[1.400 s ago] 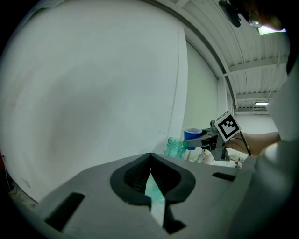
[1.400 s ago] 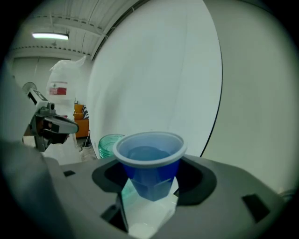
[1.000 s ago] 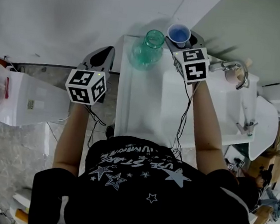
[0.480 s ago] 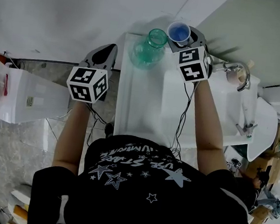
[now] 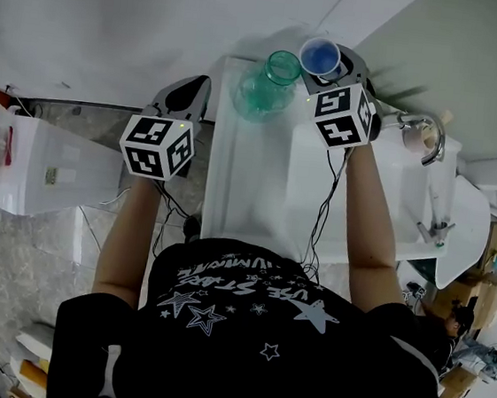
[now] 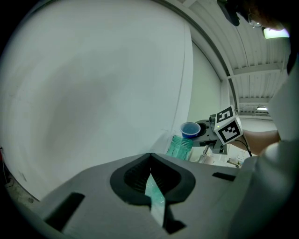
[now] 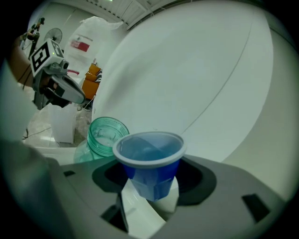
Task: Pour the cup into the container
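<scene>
Counter (image 5: 250, 185), white, smooth and flat, carried the container (image 7: 105, 135), a round jar of translucent green glass with a ribbed neck and an open mouth. Left gripper (image 6: 149, 156), grey and matte, hung off the counter's edge at nine o'clock of the jar, its jaws closed together on nothing. Right gripper (image 7: 150, 186) was clamped on the cup (image 5: 319, 56), a small tapered blue plastic cup with a pale rolled rim. It sat between the jaws, just beside the jar's mouth at two o'clock.
</scene>
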Demonstrator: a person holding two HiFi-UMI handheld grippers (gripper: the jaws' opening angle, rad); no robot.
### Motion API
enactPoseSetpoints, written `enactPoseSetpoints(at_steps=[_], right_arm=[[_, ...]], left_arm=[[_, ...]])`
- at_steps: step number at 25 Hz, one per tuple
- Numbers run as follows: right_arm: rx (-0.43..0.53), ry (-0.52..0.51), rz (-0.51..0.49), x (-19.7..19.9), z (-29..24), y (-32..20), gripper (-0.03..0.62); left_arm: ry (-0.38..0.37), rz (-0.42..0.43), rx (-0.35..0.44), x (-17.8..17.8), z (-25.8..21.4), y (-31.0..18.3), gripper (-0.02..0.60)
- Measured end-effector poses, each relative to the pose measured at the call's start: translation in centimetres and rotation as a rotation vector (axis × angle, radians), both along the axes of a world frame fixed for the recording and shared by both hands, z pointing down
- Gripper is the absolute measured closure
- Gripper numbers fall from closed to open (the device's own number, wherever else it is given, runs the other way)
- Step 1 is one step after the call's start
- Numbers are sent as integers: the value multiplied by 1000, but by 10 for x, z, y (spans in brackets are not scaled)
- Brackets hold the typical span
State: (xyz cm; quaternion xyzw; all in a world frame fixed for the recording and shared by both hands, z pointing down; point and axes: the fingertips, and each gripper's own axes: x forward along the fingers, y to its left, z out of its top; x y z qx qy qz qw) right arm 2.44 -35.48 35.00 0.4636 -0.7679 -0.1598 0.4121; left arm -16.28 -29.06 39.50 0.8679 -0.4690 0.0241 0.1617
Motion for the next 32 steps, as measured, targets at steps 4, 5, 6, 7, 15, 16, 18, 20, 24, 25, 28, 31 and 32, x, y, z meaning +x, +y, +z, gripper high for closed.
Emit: enactPoseSetpoints(at_steps=[4,5,6,7,15,16,18,20,24,25,28,31,32], right_arm=[[10,39,-4,-1,-2,0,307],[13,48,-5,-2,-2,0,307],[16,56,-4,-2,-3,1,307],[21,65,-4,-2,-4,1,307],[54,141,-9,-3,-5,0,307],[59,149,-10,-3,-6,0,307],[66,156,-10,-2,-6,0,307],[68,160,-9,-2,-6,-1,307],[70,162,-9,0,-5,-1,307],[71,159,-9,0,-6,-1,307],[61,121,-5,0,-7,0,307],[45,60,2,0,-8,2,307],[39,36,4,0,-8,2,307]], left_arm=[[5,0,1,1,0,-1,571],[7,0,1,0,-1,-1,571],[8,0,2,0,-1,0,571],[10,0,3,1,-1,0,571],[19,0,3,1,-1,0,571],[19,1,3,1,-1,0,571],[20,1,3,1,-1,1,571],[20,1,2,1,0,1,571],[23,0,-4,1,1,0,571],[25,0,-5,1,1,0,571],[25,4,-6,2,1,1,571],[21,8,-4,4,0,2,571],[20,10,-3,4,-1,2,571]])
